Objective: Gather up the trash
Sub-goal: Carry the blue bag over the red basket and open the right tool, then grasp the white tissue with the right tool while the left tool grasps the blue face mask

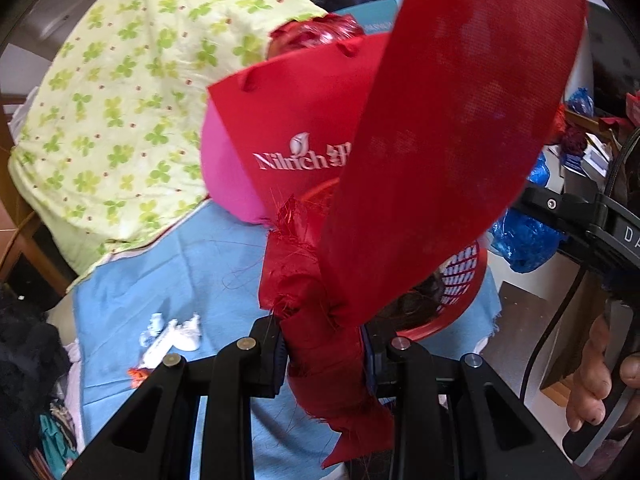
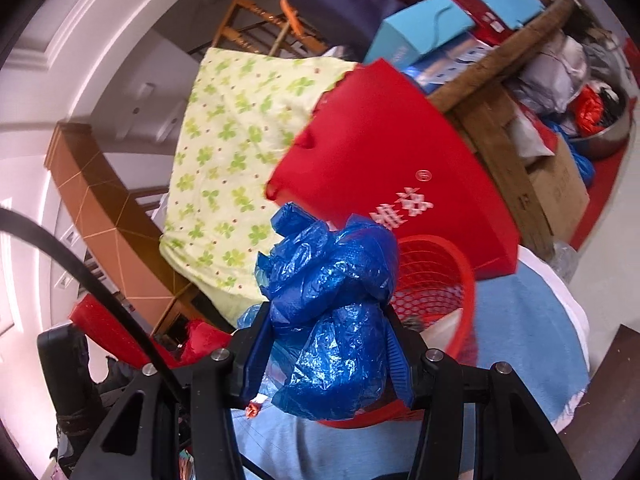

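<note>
My left gripper (image 1: 324, 354) is shut on a crumpled red cloth strip (image 1: 420, 152) that stands up and hides much of the left wrist view. Behind it sits a red plastic mesh basket (image 1: 460, 284) on a blue cloth. My right gripper (image 2: 326, 354) is shut on a crumpled blue plastic bag (image 2: 328, 300), held just left of and above the same red basket (image 2: 436, 276). The blue bag also shows in the left wrist view (image 1: 520, 240), with the right gripper's body beside it. White scraps (image 1: 172, 338) and a small orange scrap (image 1: 138, 374) lie on the blue cloth.
A red paper shopping bag (image 1: 288, 128) stands behind the basket; it also shows in the right wrist view (image 2: 384, 160). A green clover-print cloth (image 1: 120, 100) covers the table's left. The blue cloth (image 2: 528, 344) lies under the basket. Boxes and clutter (image 2: 440, 20) are piled behind.
</note>
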`<move>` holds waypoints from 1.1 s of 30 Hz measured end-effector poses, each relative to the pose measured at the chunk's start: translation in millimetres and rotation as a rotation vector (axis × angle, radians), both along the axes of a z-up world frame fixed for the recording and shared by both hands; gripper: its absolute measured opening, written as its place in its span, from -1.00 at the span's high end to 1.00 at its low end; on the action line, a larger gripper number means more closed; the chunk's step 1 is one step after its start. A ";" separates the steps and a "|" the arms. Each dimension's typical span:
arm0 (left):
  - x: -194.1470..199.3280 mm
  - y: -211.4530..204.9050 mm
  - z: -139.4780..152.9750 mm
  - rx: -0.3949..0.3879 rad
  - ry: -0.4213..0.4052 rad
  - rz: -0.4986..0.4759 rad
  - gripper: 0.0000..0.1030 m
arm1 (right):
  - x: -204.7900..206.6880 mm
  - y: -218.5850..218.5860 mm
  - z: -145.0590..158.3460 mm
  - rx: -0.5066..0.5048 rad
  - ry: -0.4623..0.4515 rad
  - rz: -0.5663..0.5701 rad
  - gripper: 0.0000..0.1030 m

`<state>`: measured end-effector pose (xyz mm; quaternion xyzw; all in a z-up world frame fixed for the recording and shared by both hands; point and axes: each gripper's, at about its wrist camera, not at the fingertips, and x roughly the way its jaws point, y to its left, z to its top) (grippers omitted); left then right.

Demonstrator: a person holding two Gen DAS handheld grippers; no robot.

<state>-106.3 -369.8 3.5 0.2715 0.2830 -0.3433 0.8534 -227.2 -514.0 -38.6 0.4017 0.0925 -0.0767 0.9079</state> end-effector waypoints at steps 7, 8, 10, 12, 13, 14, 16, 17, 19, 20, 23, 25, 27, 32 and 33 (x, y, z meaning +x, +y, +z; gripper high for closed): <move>21.1 -31.3 -8.0 -0.021 0.043 -0.077 0.34 | 6.1 -21.8 -11.5 0.025 0.042 -0.029 -0.06; 28.0 -35.8 -9.7 -0.028 0.054 -0.084 0.33 | 9.1 -24.1 -11.6 0.027 0.045 -0.027 -0.06; 42.7 -42.0 -13.9 -0.047 0.083 -0.091 0.32 | 14.2 -25.4 -12.4 0.033 0.049 -0.022 -0.10; 64.0 -47.1 -21.6 -0.073 0.145 -0.105 0.08 | 25.2 -28.5 -14.0 0.045 0.064 -0.028 -0.20; 72.3 -45.1 -22.2 -0.082 0.162 -0.100 -0.10 | 29.3 -30.3 -15.4 0.055 0.068 -0.028 -0.25; 83.0 -42.9 -26.3 -0.096 0.181 -0.085 -0.12 | 35.5 -32.9 -18.2 0.070 0.068 -0.028 -0.35; 101.5 -33.6 -34.0 -0.114 0.221 -0.054 -0.12 | 45.2 -35.7 -23.7 0.100 0.078 -0.033 -0.46; 107.4 -28.1 -36.8 -0.121 0.234 -0.044 -0.12 | 50.1 -37.2 -27.2 0.120 0.082 -0.029 -0.47; 117.4 -12.6 -43.2 -0.131 0.245 -0.016 -0.12 | 58.0 -38.3 -31.3 0.138 0.080 -0.015 -0.47; 121.7 -0.8 -47.1 -0.133 0.244 0.001 -0.12 | 61.9 -36.7 -32.1 0.134 0.085 -0.015 -0.47; 127.8 38.8 -57.4 -0.134 0.238 0.032 -0.29 | 69.2 -26.6 -28.3 0.090 0.098 -0.018 -0.47; 128.8 72.9 -65.6 -0.124 0.216 0.087 -0.32 | 74.3 -13.6 -18.6 0.039 0.094 -0.006 -0.47; 128.8 106.6 -72.7 -0.106 0.198 0.129 -0.32 | 82.2 2.8 -6.6 -0.015 0.089 0.018 -0.47; 131.6 192.2 -78.0 -0.149 0.189 0.241 -0.32 | 112.2 52.2 22.3 -0.111 0.063 0.144 -0.47; 134.1 211.3 -79.6 -0.153 0.184 0.272 -0.32 | 120.7 64.0 27.3 -0.126 0.060 0.174 -0.47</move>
